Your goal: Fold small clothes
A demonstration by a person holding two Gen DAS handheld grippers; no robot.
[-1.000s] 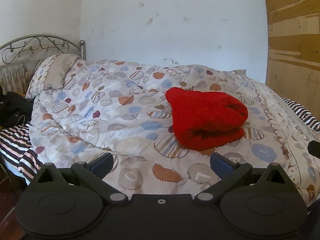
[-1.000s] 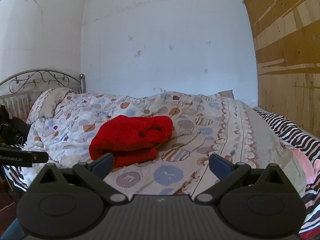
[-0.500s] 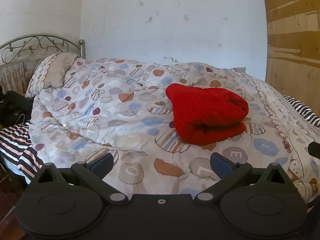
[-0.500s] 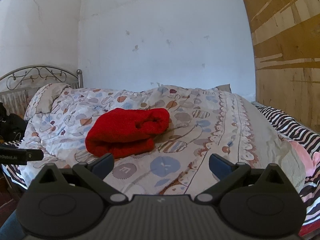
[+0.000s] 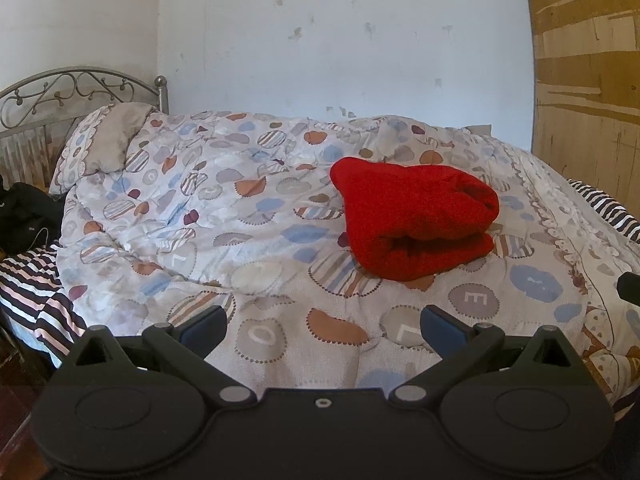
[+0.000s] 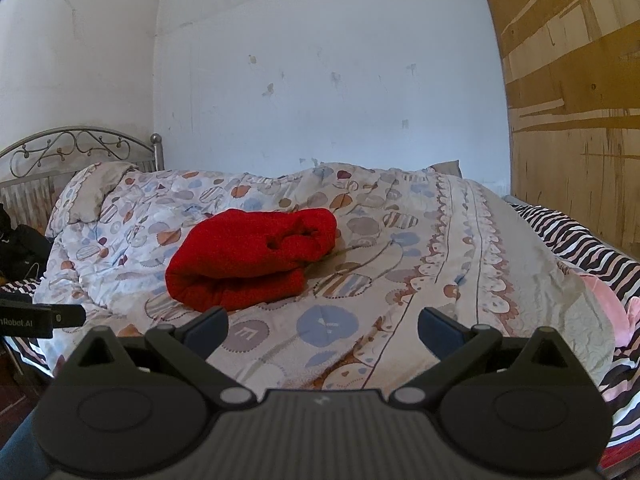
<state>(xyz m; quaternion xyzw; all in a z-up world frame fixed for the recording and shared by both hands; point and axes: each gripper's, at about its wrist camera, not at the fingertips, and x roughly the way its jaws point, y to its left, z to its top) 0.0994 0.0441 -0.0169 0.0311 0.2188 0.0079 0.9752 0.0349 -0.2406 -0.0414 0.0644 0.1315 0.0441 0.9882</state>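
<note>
A folded garment (image 5: 416, 220) is lying mid-quilt (image 5: 240, 240), well right of the pillow (image 5: 108, 140) sitting against the headboard (image 5: 60, 84).

Ahead of our fingers spreads a patterned quilt (image 5: 248, 216) over the bed. To our far left we see a pillow (image 5: 108, 140) against a metal headboard (image 5: 68, 84), with a black bag (image 5: 24, 216) below. Striped sheets (image 6: 576, 240) show at right, beside a plywood wall (image 6: 572, 100).
</note>
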